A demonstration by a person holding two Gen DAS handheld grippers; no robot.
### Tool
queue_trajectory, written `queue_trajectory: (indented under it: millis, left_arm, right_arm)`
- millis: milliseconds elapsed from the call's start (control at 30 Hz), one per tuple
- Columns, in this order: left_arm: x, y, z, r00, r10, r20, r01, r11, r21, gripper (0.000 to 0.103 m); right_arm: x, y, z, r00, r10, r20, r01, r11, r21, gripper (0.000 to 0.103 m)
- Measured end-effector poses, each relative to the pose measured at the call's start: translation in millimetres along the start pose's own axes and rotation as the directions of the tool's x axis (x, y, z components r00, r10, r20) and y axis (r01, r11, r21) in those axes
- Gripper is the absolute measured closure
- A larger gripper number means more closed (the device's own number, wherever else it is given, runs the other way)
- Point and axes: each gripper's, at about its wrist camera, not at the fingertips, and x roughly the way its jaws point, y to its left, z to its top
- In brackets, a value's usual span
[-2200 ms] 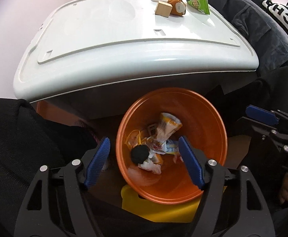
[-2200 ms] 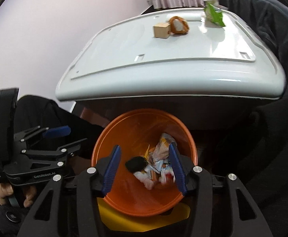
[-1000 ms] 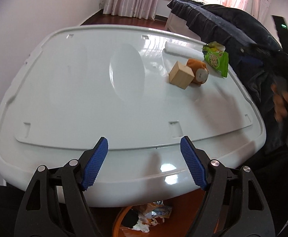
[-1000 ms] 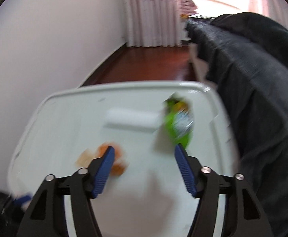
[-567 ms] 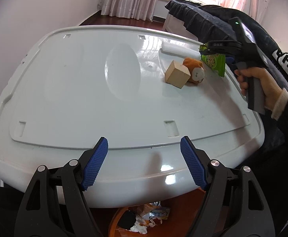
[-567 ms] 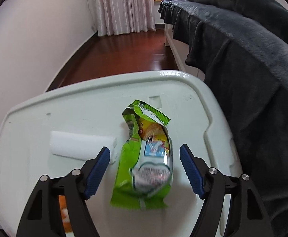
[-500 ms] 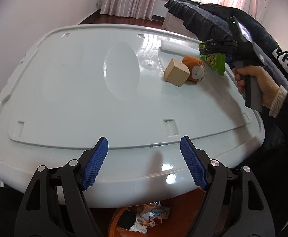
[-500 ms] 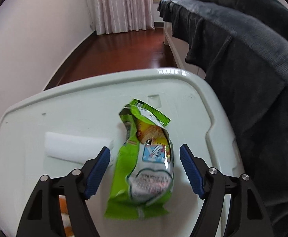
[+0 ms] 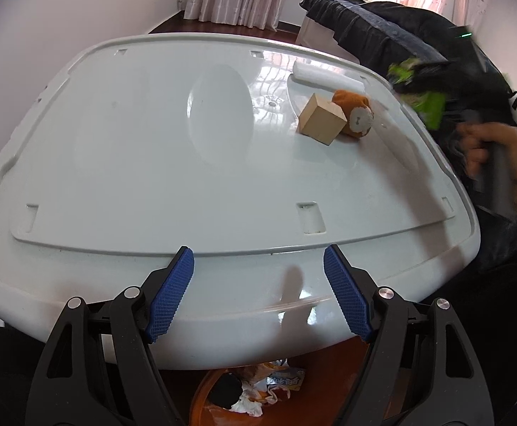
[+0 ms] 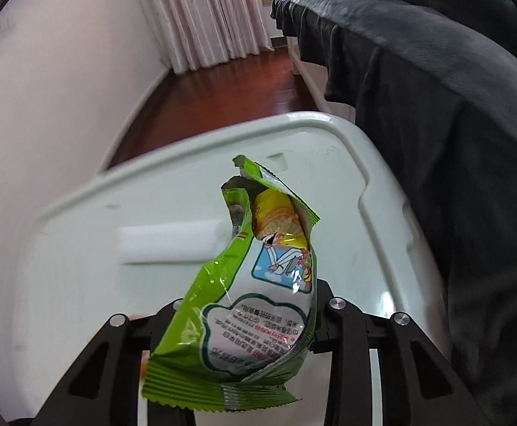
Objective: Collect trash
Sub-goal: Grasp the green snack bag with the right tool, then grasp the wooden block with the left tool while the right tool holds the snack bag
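Right tongs: I am clamping them on the lower part of a green snack wrapper, which is covering both tips; the torn top is flaring open above, and the wrapper is hanging clear over the far right corner of the tabletop.

Left tongs: I am holding them wide apart and empty over the near edge of the tabletop, their blue pads gripping nothing.

Same wrapper, left view: it is showing as a blurred green shape beside my right hand at the far right edge.

Bin: an orange bin is sitting below the near edge of the tabletop, only partly in view between my left tongs; crumpled wrappers and a dark lump are lying in it.

Done so far, as I judge it: some trash is sitting in the bin, and the green wrapper is in my grip but not yet over the bin.

Left to do, as I judge it: I am needing to carry the wrapper toward the near edge, down over the bin, and let go.

Other things on the tabletop: a wooden block is touching a small orange plush toy, with a white foam block just beyond. Whether these are counting as trash, I cannot tell.

Risk, in my view: the thin crinkly film may be slipping.
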Motion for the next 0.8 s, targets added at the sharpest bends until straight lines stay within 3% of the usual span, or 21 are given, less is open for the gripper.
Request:
queue_trajectory:
  millis: [100,233,333,533,800]
  left_arm:
    - [-1,-9,-1,1.000,0.003,0.011,-0.003,0.999,0.037,0.029]
    - [1,-30,9,1.000,-0.017,0.021,0.014,0.993,0.113,0.029]
    - [8,-47,25,0.999,-0.015,0.039,0.009,0.986,0.165,0.029]
    - [40,-65,64,0.998,0.045,0.035,-0.051,0.979,0.199,0.029]
    - [81,-63,105,0.999,0.042,-0.001,-0.042,0.986,0.160,0.029]
  right_arm:
    - [-45,4,-31,0.996,0.075,0.052,-0.075,0.997,-0.003,0.067]
    - [-78,4,-77,0.993,0.067,0.094,-0.063,0.997,-0.051,0.067]
    - [-81,-1,-93,0.995,0.065,0.075,-0.061,0.997,-0.056,0.066]
    - [-64,-13,-74,0.995,0.082,0.052,-0.083,0.996,0.024,0.066]
    - [-65,-15,-75,0.993,0.112,0.044,-0.115,0.991,0.068,0.066]
